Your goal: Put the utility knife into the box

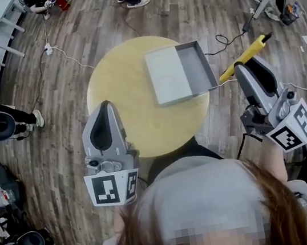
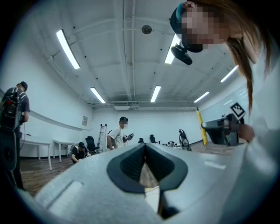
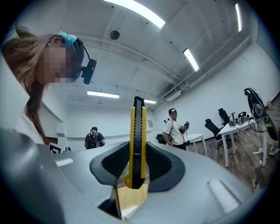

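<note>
1. Wood-plank floor (image 1: 55, 157) fills the head view, with a round yellow table (image 1: 131, 88) at the centre.
2. On the table's upper right part sits a shallow grey box (image 1: 208, 67), open side up, presumably so the knife can go straight in. Its inside looks empty.
3. At the right of the frame, the right gripper (image 1: 243, 67) is clamped on the yellow utility knife (image 1: 245, 55). The knife juts past the jaw tips toward the upper right. It is held in the air off the table's edge, just right of the box in the picture and not over it. It seems to be gripped near one end, which likely leaves its length free to be lowered in.
4. The left gripper (image 1: 103, 106) hangs over the table's left side with its pads together and nothing between them. It seems only to be standing by.
5. I cannot tell whether the blade is out. The jaws cover the knife's near end, and the person's head blocks the bottom of the frame. Whether the box's paler left half is a lid is unclear.
</note>
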`<action>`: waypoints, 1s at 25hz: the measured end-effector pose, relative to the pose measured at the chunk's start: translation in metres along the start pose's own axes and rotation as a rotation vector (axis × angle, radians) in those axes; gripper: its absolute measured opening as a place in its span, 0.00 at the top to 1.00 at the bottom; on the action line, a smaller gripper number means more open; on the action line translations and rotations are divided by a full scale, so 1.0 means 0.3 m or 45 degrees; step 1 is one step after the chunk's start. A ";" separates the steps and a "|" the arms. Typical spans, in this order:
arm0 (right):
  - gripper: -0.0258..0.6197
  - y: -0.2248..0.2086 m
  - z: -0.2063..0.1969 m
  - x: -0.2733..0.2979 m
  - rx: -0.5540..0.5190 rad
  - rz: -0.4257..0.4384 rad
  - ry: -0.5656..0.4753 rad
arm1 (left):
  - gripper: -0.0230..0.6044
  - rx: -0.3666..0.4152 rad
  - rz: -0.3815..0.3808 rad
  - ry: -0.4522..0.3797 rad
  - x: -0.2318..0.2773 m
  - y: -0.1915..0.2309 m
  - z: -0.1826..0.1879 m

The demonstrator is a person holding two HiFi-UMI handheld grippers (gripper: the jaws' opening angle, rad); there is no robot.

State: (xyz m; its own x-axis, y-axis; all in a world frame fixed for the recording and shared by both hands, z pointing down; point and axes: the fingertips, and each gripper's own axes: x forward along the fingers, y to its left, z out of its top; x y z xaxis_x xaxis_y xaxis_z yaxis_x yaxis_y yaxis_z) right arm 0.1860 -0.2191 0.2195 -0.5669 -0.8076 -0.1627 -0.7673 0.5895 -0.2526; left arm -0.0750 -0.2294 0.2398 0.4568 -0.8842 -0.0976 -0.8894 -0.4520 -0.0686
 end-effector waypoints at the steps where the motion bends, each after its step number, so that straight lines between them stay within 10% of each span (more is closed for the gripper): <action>1: 0.77 -0.005 -0.005 0.010 -0.001 -0.004 0.010 | 0.97 0.005 -0.005 0.002 0.005 0.006 0.001; 14: 0.77 -0.075 -0.082 0.075 0.072 -0.145 0.155 | 0.97 0.005 -0.086 -0.026 0.103 0.051 0.010; 25: 0.77 -0.201 -0.351 0.136 0.145 -0.193 0.545 | 0.97 -0.040 -0.034 -0.013 0.089 0.100 -0.038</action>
State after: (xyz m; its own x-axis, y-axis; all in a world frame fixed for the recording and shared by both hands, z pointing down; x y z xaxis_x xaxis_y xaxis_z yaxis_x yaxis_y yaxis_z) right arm 0.1776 -0.2858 0.3286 -0.5423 -0.7900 0.2860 -0.8266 0.4407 -0.3501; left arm -0.0895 -0.2678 0.2463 0.4806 -0.8705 -0.1060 -0.8768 -0.4792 -0.0397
